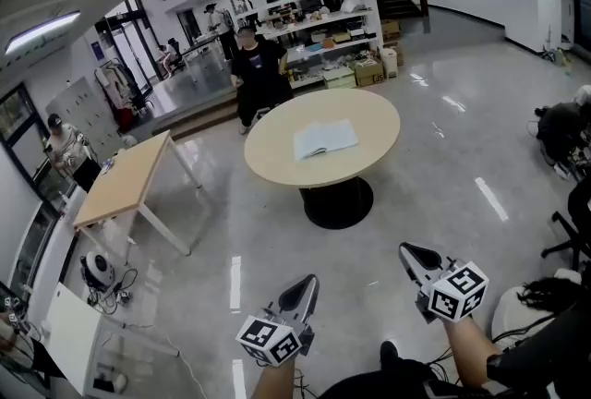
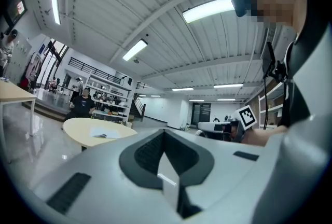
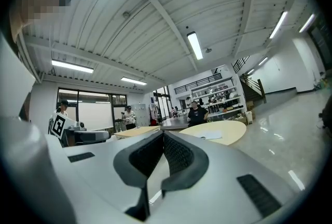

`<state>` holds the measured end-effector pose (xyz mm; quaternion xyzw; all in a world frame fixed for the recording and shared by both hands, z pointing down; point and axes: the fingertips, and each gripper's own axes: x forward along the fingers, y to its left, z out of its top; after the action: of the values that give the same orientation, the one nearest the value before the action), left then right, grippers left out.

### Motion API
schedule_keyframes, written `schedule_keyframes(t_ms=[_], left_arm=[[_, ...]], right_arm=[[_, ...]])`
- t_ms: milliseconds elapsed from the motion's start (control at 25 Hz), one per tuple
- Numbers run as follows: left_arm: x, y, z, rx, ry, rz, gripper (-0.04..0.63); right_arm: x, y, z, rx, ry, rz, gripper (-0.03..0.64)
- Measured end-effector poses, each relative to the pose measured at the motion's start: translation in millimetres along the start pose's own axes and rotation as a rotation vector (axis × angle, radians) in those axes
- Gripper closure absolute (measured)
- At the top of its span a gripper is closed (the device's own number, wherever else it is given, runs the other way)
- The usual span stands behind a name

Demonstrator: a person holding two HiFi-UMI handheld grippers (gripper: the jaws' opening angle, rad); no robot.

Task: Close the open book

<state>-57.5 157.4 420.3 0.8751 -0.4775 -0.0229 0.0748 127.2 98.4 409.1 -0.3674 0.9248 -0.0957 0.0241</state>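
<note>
The open book (image 1: 325, 139) lies flat, pages up, on a round beige table (image 1: 369, 115) several steps ahead across the glossy floor. Both grippers are held low and near me, far short of the table. My left gripper (image 1: 307, 284) points toward it with its jaws together and nothing in them. My right gripper (image 1: 411, 254) is likewise shut and empty. In the left gripper view the book (image 2: 106, 135) shows small on the table (image 2: 78, 125) beyond the shut left gripper (image 2: 164, 132). The right gripper view shows the book (image 3: 209, 136) past the shut right gripper (image 3: 163, 134).
A person in black (image 1: 256, 74) stands just behind the round table, in front of stocked shelves (image 1: 314, 9). A rectangular wooden table (image 1: 125, 180) stands at left, with cables and gear (image 1: 97, 272) on the floor near it. An office chair (image 1: 572, 231) is at right.
</note>
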Motion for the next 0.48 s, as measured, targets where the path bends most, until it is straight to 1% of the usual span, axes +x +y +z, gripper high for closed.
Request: schedule_keyframes(t_ms=[80, 160, 240, 320, 480], left_arm=[[33.2, 19.2, 9.6, 0.003, 0.003, 0.009, 0.606], [59.8, 40.3, 21.9, -0.001, -0.011, 0.027, 0.606], [82.1, 57.6, 31.0, 0.016, -0.02, 0.042, 0.606], [102.9, 75.1, 38.3, 0.035, -0.009, 0.055, 0.606], [144.5, 117.4, 51.3, 0.036, 0.002, 0.067, 0.606]], right_arm=[[22.3, -29.3, 16.5, -0.012, -0.01, 0.006, 0.618], [47.7, -54.3, 31.7, -0.024, -0.021, 0.01, 0.618], [72.4, -75.6, 38.2, -0.034, -0.018, 0.02, 0.618], [98.4, -90.8, 42.5, -0.041, -0.003, 0.04, 0.618], [152.7, -118.5, 57.2, -0.048, 0.005, 0.049, 0.617]])
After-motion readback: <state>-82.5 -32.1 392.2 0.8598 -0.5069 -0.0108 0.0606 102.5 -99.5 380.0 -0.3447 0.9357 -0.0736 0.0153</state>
